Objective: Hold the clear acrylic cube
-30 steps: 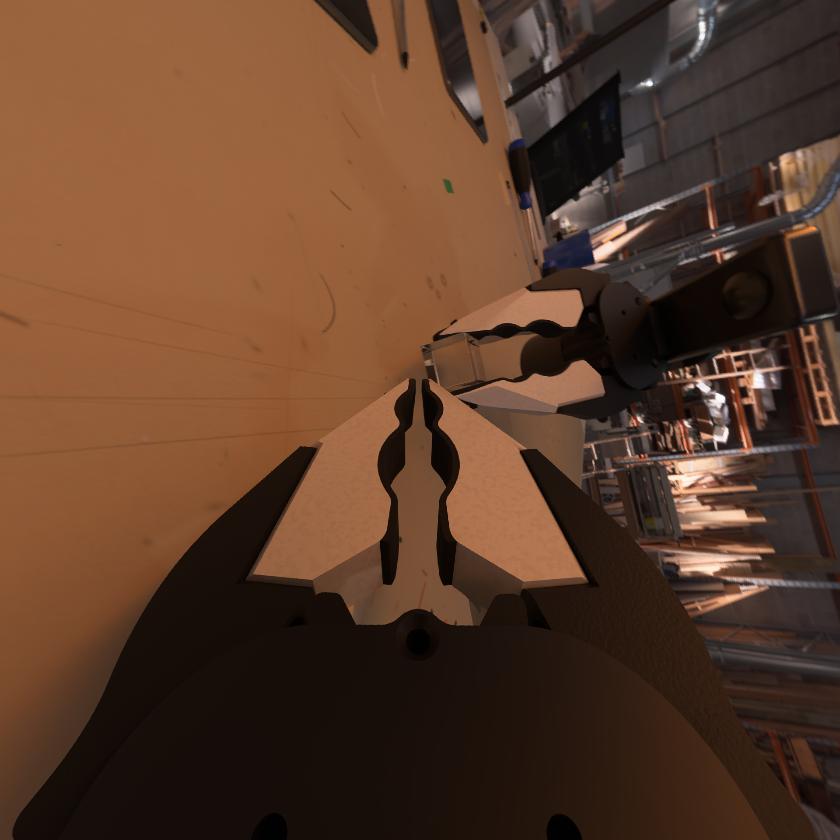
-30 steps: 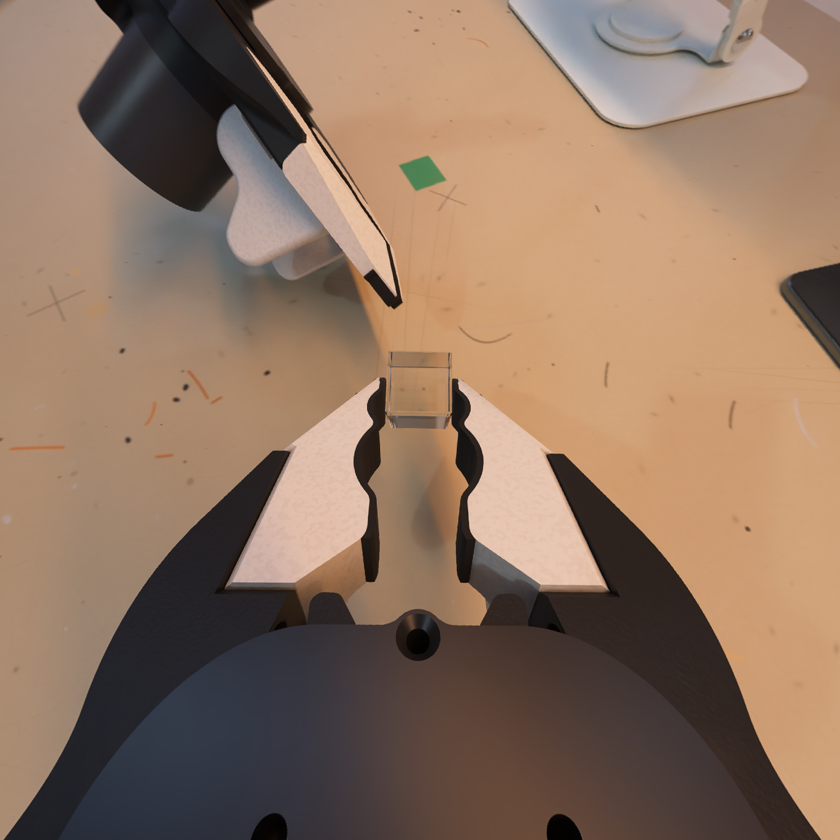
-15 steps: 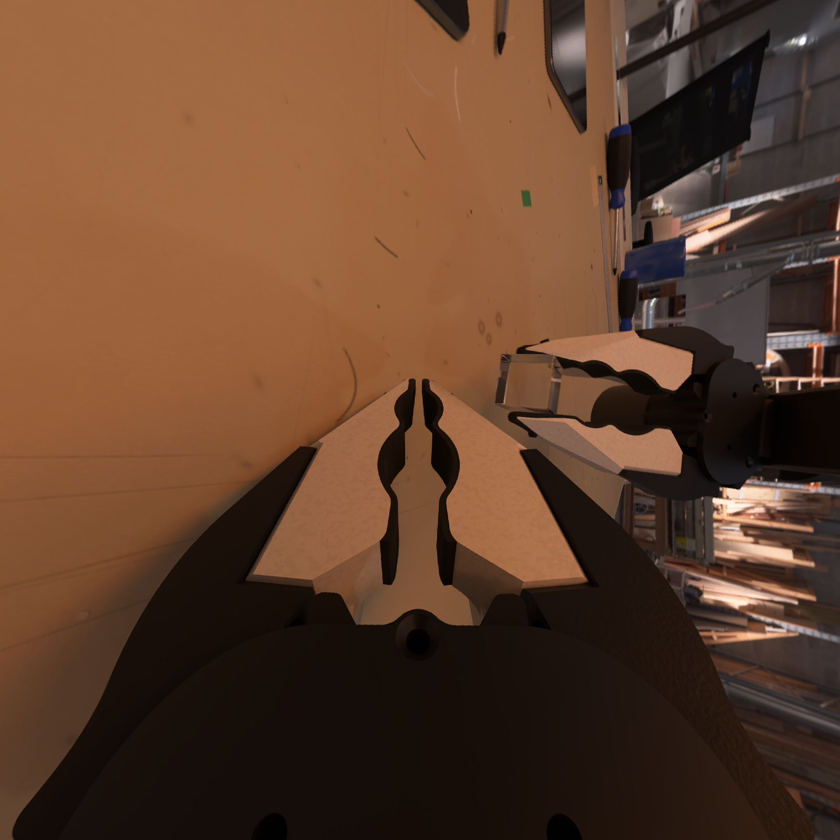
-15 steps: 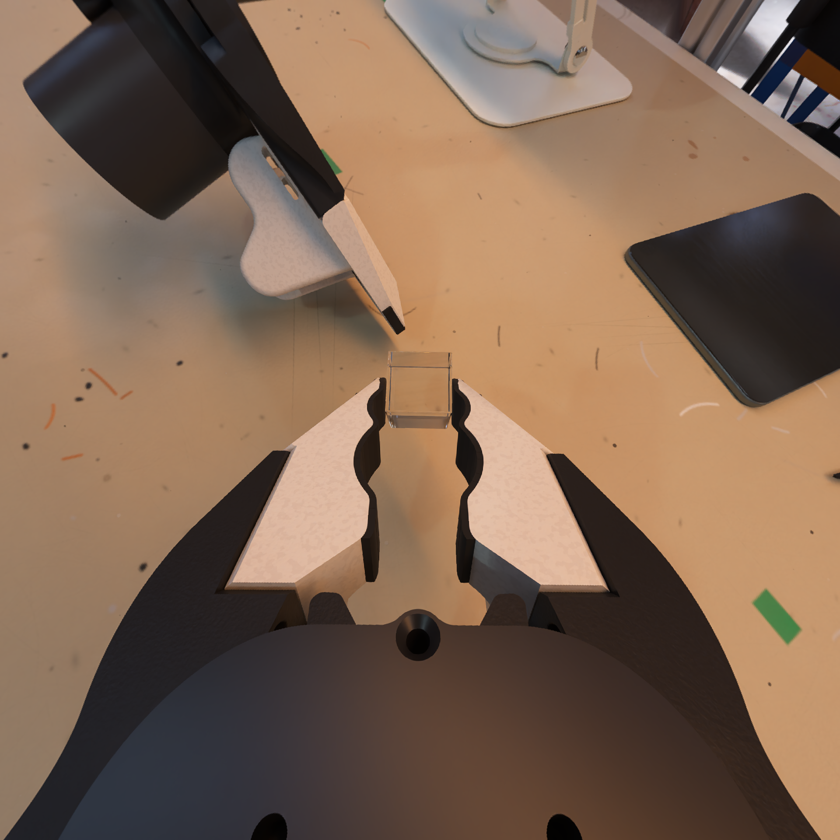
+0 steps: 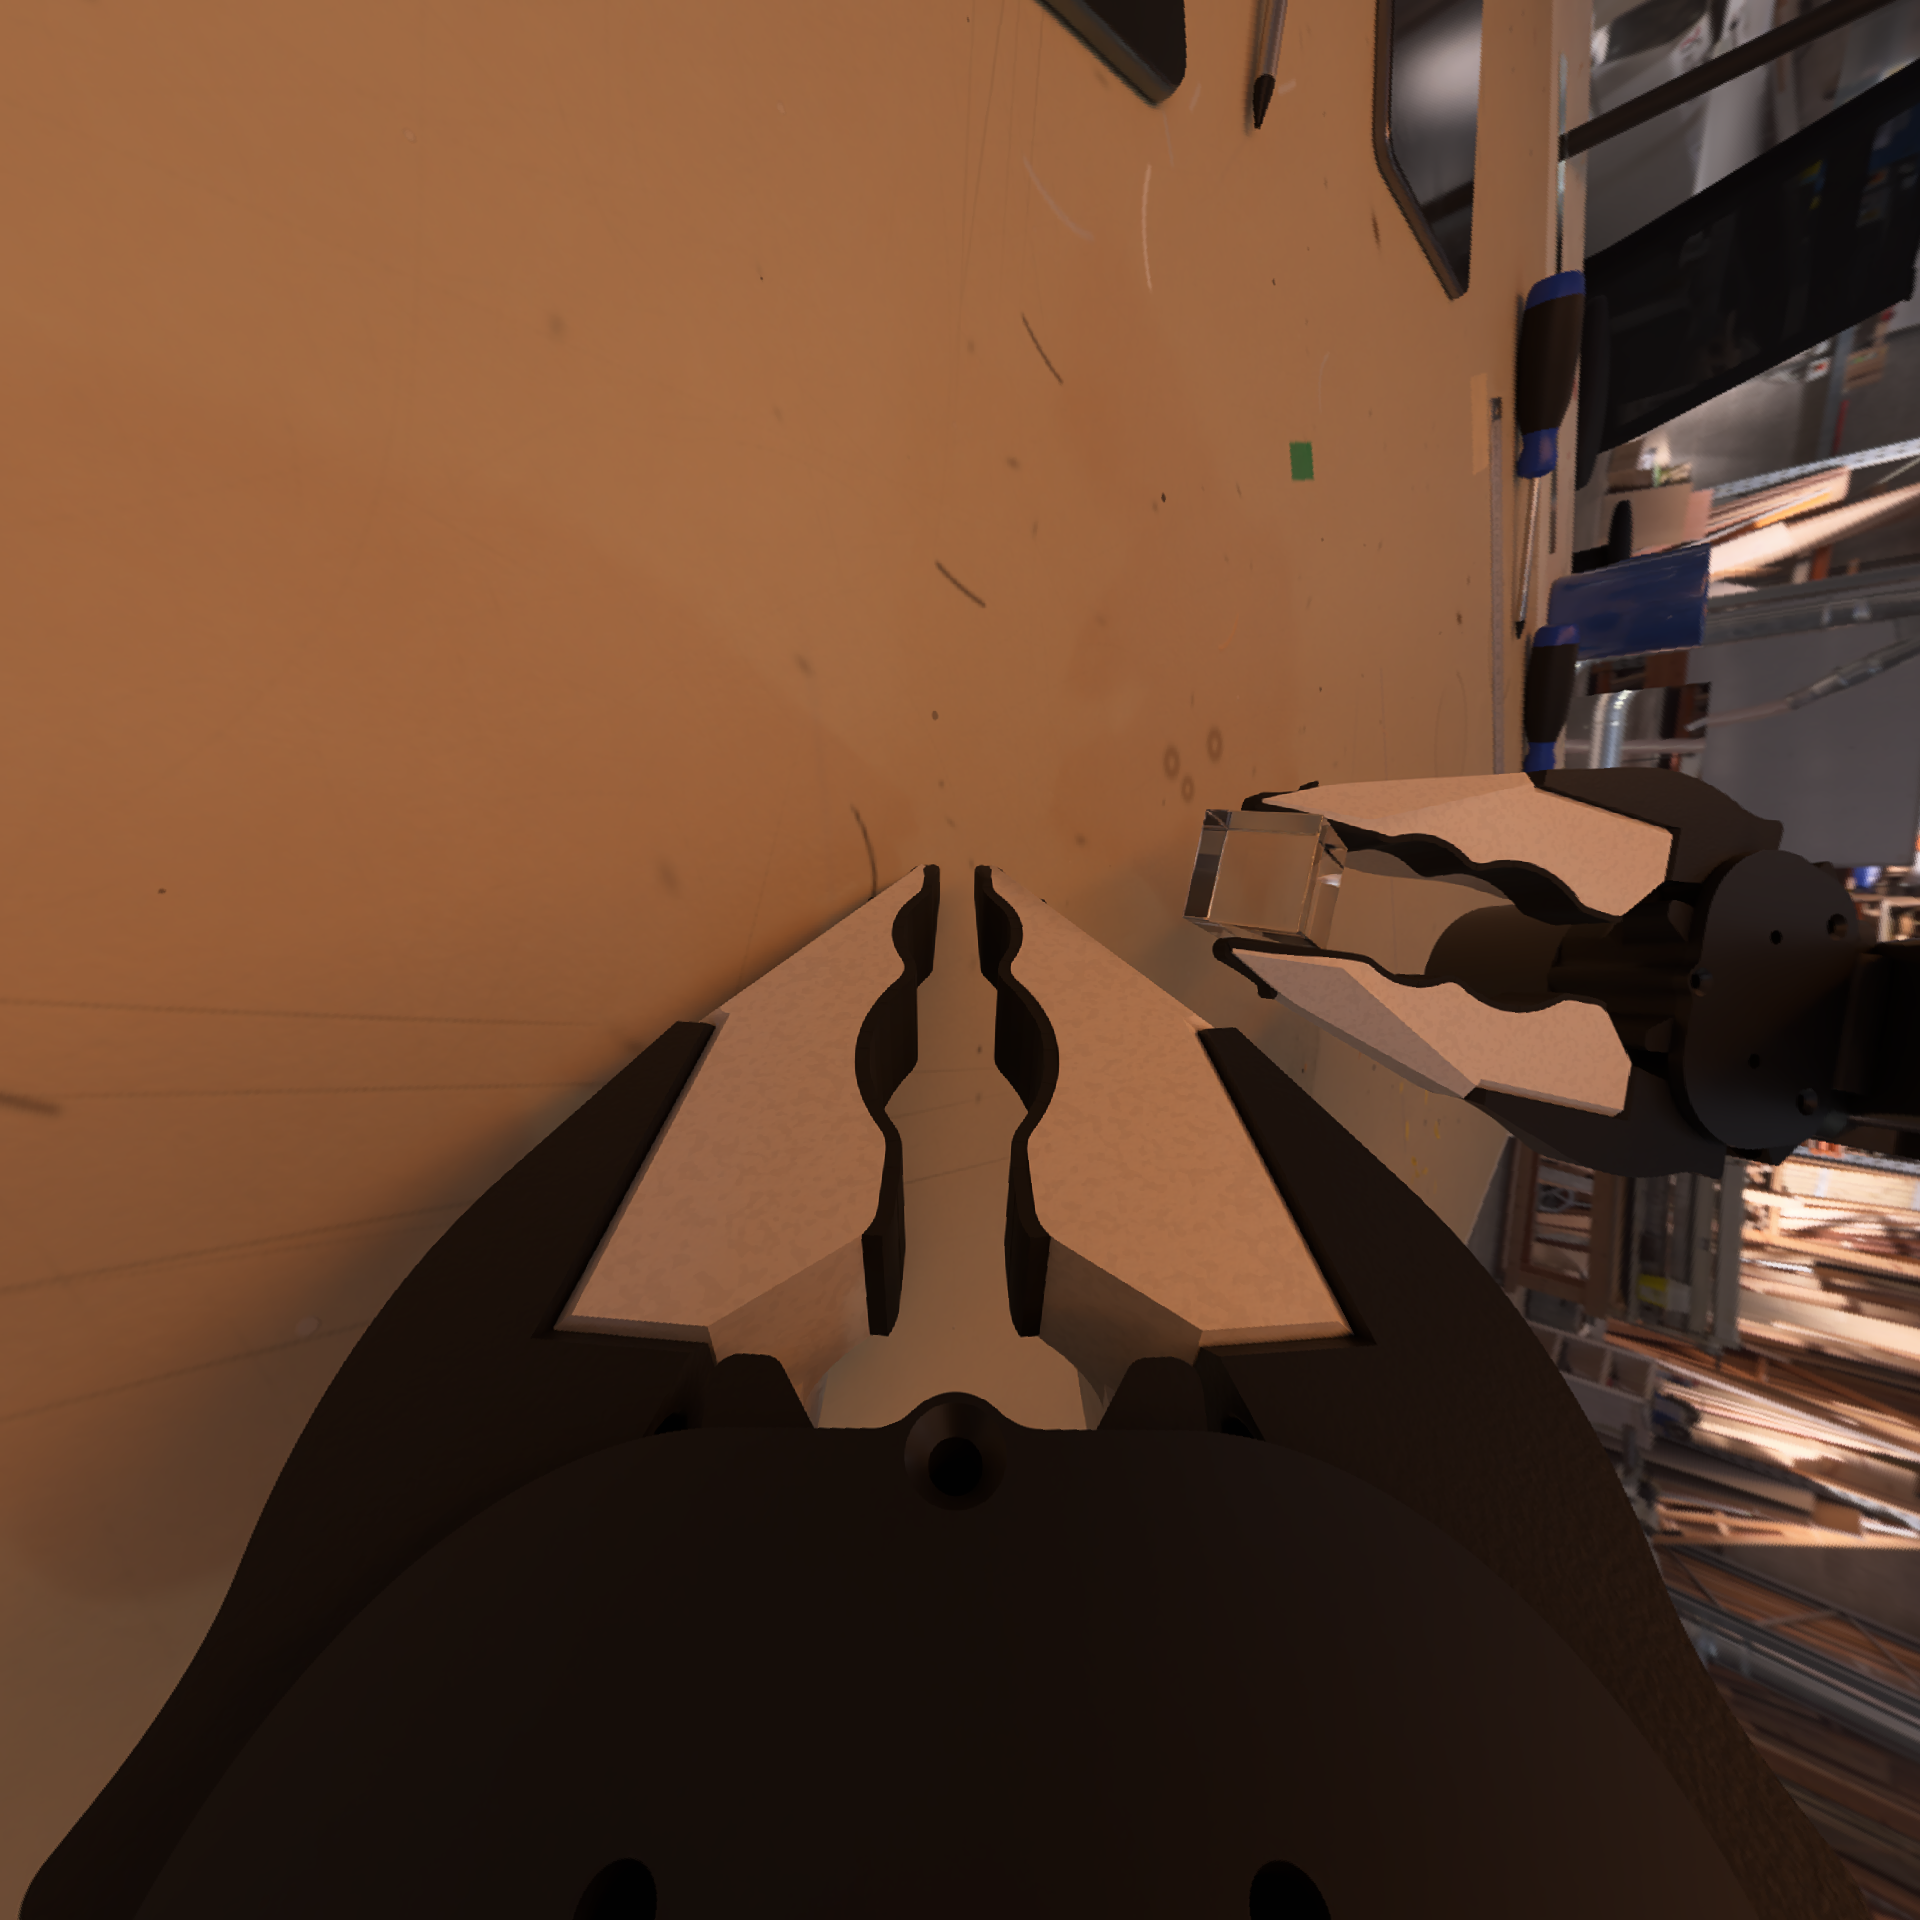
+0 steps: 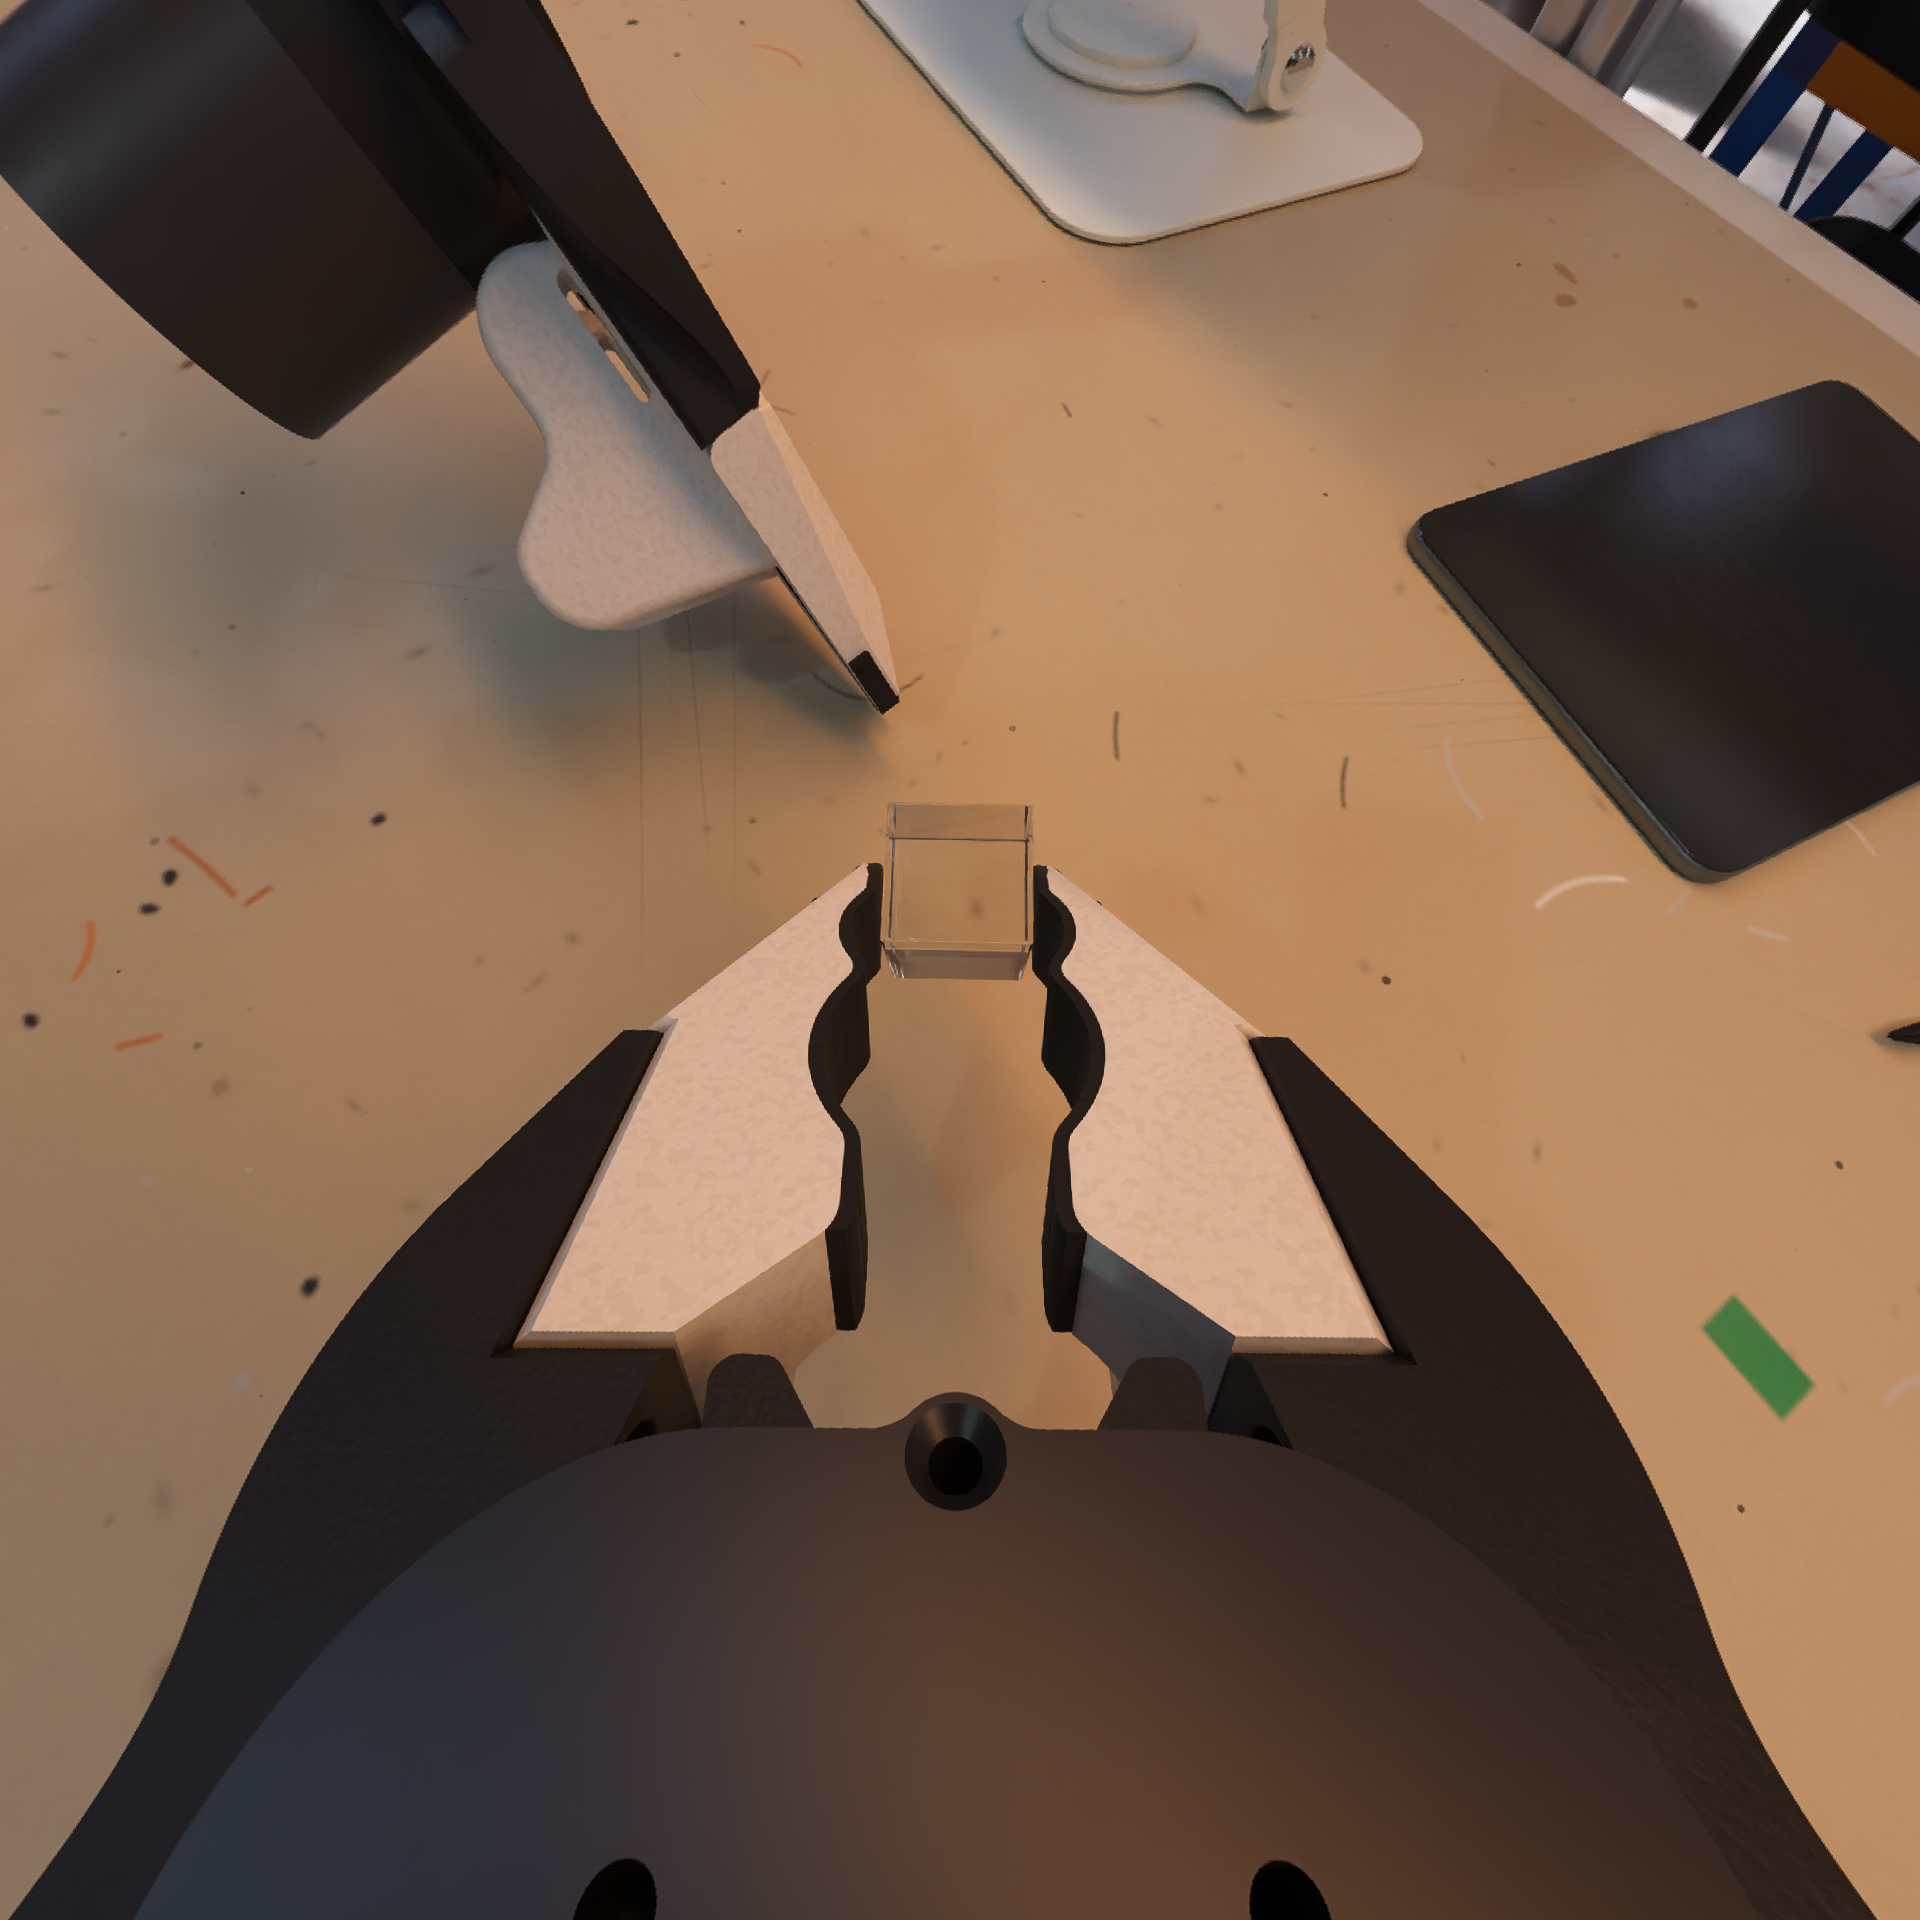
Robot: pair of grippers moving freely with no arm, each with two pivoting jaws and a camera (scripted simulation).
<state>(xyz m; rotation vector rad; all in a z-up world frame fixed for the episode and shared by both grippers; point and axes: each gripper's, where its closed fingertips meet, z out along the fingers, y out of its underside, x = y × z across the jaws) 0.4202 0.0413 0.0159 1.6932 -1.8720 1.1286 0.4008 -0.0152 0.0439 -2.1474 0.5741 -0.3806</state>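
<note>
- Clear acrylic cube (image 6: 957, 902): you have it pinched at the very tips of your right gripper (image 6: 956, 914), one dark wavy pad flat against each side face, with its far part sticking out past the tips.
- From your left wrist view, that same cube (image 5: 1262, 891) shows clear of the tabletop (image 5: 520, 520), held between the two pale fingers of the right gripper (image 5: 1247, 894), which reaches in from the right side of the picture.
- Your left gripper (image 5: 956, 883) holds nothing; its jaws are drawn in to a narrow slit, the tips nearly meeting.
- Your left gripper's tips sit near the cube but apart from it; in the right wrist view its one visible fingertip (image 6: 873, 681) points down toward the table just beyond and to the left of the cube.
- Whether that fingertip actually touches the table you probably cannot settle from either view.
- On the table past your right gripper you can see a white flat base (image 6: 1153, 135) at the far edge and a dark flat pad (image 6: 1704, 623) off to the right.
- A green tape strip (image 6: 1758, 1356) lies on the table close to your right gripper's right finger.
- In the left wrist view, blue-and-black screwdrivers (image 5: 1548, 384) lie along the table's edge, with a small green square (image 5: 1301, 460) nearer in.
</note>
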